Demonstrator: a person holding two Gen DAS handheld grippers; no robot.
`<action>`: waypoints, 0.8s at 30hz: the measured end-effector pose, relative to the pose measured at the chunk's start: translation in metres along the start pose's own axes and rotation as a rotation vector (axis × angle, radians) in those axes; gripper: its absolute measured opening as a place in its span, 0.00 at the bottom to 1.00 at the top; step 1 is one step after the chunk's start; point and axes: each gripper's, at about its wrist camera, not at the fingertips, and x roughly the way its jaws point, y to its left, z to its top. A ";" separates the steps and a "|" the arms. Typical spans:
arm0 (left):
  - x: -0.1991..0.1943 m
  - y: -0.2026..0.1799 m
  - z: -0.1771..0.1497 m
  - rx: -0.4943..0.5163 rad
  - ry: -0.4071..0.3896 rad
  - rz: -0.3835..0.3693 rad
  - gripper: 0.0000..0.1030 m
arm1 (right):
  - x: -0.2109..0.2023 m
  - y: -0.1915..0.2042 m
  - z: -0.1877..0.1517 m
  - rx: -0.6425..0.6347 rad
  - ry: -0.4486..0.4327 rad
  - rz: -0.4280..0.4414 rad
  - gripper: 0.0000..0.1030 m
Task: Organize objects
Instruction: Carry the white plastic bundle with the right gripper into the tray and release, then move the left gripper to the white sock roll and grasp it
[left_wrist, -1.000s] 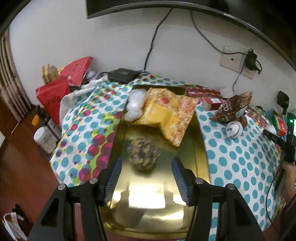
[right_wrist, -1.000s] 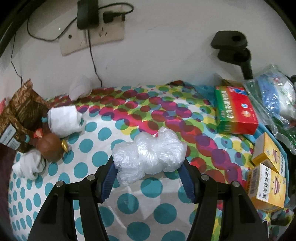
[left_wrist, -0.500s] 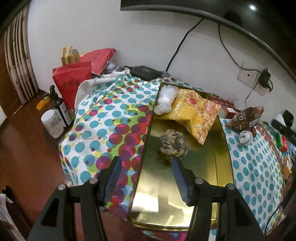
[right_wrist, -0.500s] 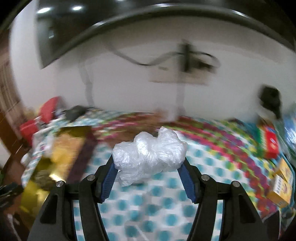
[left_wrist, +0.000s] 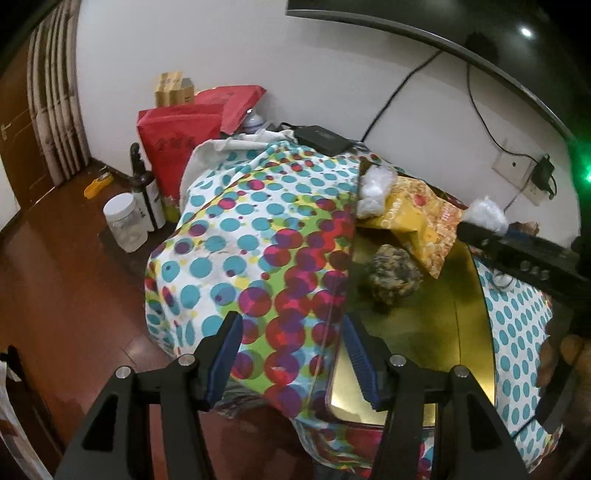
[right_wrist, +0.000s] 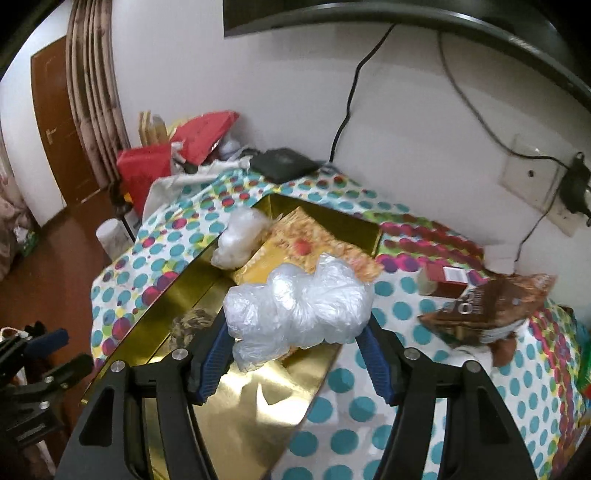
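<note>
— Where's the crumpled clear plastic bag (right_wrist: 299, 299)?

— Between my right gripper (right_wrist: 295, 343)'s blue pads, jaws easing apart around it, its long axis across the fingers. It hangs over the shiny gold rectangular tray (right_wrist: 258, 398), which lies straight below.

— And the left?

— My left gripper (left_wrist: 291, 354) is spread wide, empty, straddling the tray's near rim.

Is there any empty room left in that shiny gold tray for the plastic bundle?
Yes. The gold tray is bare at its near end, in front of the dark crumpled ball. Its far end is crowded: a yellow snack bag and a white plastic wad fill it. The plastic bundle sits in the right gripper, whose jaws are opening.
</note>
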 end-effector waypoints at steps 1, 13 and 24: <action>0.000 0.003 0.000 -0.006 0.000 0.002 0.56 | 0.006 0.002 0.000 -0.005 0.016 0.003 0.62; 0.000 -0.010 0.006 0.011 -0.004 -0.014 0.56 | -0.009 0.009 -0.006 0.008 -0.044 0.038 0.84; -0.001 -0.129 0.000 0.245 0.003 -0.161 0.56 | -0.084 -0.137 -0.080 0.226 -0.182 -0.208 0.97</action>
